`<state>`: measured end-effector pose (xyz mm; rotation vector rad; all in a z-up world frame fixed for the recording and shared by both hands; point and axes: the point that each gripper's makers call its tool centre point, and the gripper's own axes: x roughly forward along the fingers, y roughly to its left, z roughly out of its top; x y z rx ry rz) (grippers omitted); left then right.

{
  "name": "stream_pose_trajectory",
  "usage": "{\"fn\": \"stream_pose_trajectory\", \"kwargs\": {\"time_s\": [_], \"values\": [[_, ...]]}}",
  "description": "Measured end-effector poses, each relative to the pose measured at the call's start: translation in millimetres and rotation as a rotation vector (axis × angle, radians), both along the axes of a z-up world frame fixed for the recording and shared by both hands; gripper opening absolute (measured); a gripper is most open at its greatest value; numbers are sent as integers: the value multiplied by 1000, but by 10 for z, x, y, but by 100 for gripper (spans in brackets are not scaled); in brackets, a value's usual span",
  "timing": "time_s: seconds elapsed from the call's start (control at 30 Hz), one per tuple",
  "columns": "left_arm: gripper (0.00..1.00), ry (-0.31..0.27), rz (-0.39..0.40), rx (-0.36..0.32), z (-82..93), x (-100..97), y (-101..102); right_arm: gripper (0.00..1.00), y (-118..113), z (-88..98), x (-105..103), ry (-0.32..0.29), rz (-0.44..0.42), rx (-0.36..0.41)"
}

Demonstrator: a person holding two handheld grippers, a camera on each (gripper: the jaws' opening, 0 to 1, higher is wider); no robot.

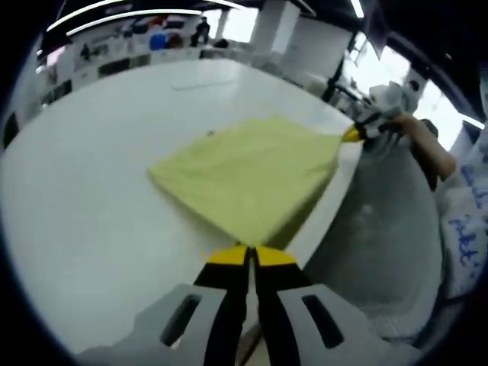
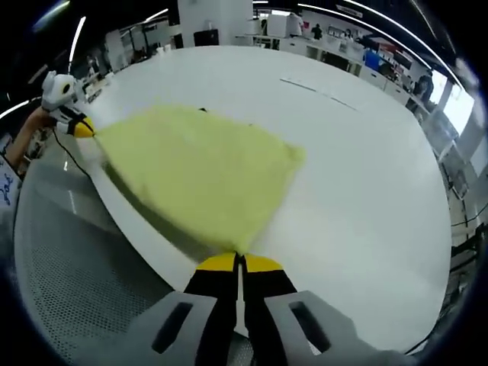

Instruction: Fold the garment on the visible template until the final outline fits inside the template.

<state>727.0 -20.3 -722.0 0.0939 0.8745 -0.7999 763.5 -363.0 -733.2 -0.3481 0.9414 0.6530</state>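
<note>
Yellow garment lies spread on white table, near table edge, two near corners lifted off edge. Left tool jaws together, clamped on one garment corner. Right tool jaws together, clamped on other corner. In left gripper view, right tool at far corner. Grey perforated floor beside table.

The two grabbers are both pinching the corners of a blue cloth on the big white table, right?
Almost. The cloth is yellow, not blue, as both the left gripper view and the right gripper view show. The rest holds: the left gripper and the right gripper each pinch a corner of it over the white table.
</note>
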Motion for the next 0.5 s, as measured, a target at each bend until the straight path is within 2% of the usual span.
{"fn": "stream_pose_trajectory", "kwargs": {"time_s": [0.17, 0.5], "values": [[0, 49, 29, -2, -192, -90, 36, 2, -21, -154, -106, 37, -4, -17], [0, 87, 56, -26, -312, -135, 50, 2, -32, -378, -175, 93, -11, -26]]}}
